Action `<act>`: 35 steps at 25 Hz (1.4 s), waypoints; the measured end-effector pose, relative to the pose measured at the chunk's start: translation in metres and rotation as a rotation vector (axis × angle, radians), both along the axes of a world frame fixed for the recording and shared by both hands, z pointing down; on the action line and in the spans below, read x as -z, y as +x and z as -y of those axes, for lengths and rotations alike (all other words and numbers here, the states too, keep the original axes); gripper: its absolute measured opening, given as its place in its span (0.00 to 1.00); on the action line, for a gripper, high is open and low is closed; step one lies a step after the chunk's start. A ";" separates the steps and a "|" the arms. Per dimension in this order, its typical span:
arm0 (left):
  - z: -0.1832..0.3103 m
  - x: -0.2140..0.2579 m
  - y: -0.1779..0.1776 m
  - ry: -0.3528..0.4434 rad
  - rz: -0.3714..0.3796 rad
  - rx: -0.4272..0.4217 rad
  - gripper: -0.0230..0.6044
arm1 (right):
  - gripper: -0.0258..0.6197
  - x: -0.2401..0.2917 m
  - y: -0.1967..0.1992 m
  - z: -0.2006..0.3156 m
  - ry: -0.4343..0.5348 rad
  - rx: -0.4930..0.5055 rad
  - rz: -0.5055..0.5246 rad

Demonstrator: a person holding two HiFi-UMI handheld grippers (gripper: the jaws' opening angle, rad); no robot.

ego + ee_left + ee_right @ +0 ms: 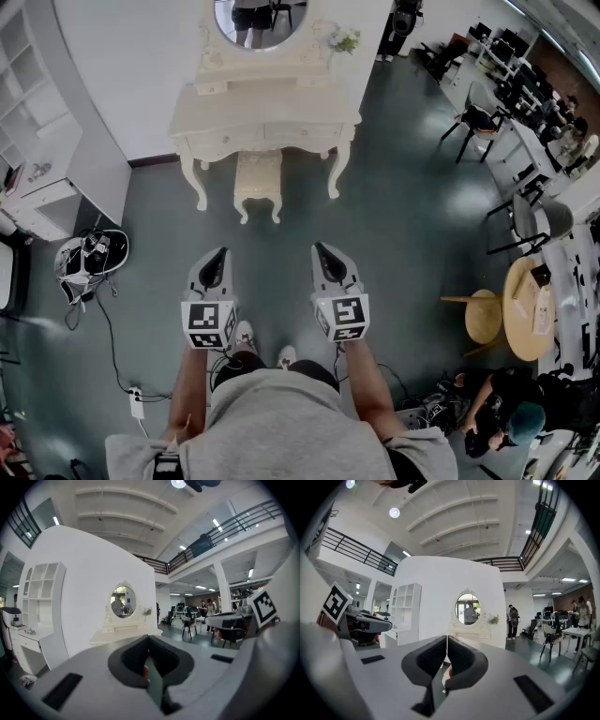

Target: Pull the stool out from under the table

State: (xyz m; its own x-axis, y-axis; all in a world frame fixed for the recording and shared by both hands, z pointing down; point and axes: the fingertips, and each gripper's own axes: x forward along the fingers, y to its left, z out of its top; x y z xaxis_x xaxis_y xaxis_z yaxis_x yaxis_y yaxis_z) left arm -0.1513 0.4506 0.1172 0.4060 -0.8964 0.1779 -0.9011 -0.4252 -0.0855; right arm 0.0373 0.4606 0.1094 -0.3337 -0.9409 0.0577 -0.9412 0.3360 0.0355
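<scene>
Your left tongs (221,253) together with nothing between them, your right tongs (320,248) the same, held side by side over the floor (403,216), stool (258,178) well ahead of both, partly tucked under the white desk (265,111)

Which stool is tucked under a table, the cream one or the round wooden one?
The cream stool, straight ahead, half under the white dressing table. The round wooden stool stands in the open on the right.
</scene>
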 end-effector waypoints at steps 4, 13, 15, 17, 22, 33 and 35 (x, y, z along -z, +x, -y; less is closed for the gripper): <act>0.000 0.002 -0.001 0.008 0.001 -0.003 0.04 | 0.07 0.001 -0.003 0.002 0.004 0.001 0.004; 0.012 -0.001 -0.004 0.009 -0.011 0.016 0.04 | 0.07 -0.001 -0.006 0.016 0.006 0.013 0.006; 0.020 -0.003 -0.004 0.002 -0.009 0.018 0.04 | 0.07 -0.003 -0.007 0.025 0.002 0.015 0.005; 0.032 -0.005 -0.002 -0.004 -0.012 0.016 0.04 | 0.07 -0.004 -0.007 0.035 -0.002 0.015 0.005; 0.078 -0.011 0.002 -0.010 -0.020 -0.002 0.04 | 0.07 -0.013 -0.003 0.074 -0.024 -0.004 0.010; 0.251 -0.031 -0.011 -0.066 -0.020 -0.060 0.04 | 0.07 -0.033 -0.019 0.232 -0.082 -0.057 0.033; 0.283 -0.035 -0.018 -0.089 -0.017 -0.071 0.04 | 0.07 -0.036 -0.026 0.263 -0.103 -0.063 0.041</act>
State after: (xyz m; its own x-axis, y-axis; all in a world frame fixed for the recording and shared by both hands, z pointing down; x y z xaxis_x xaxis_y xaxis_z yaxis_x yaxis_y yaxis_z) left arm -0.1691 0.1677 0.1525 0.4716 -0.8462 0.2481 -0.8694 -0.4932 -0.0295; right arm 0.0114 0.1981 0.1458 -0.2783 -0.9498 0.1427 -0.9605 0.2762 -0.0351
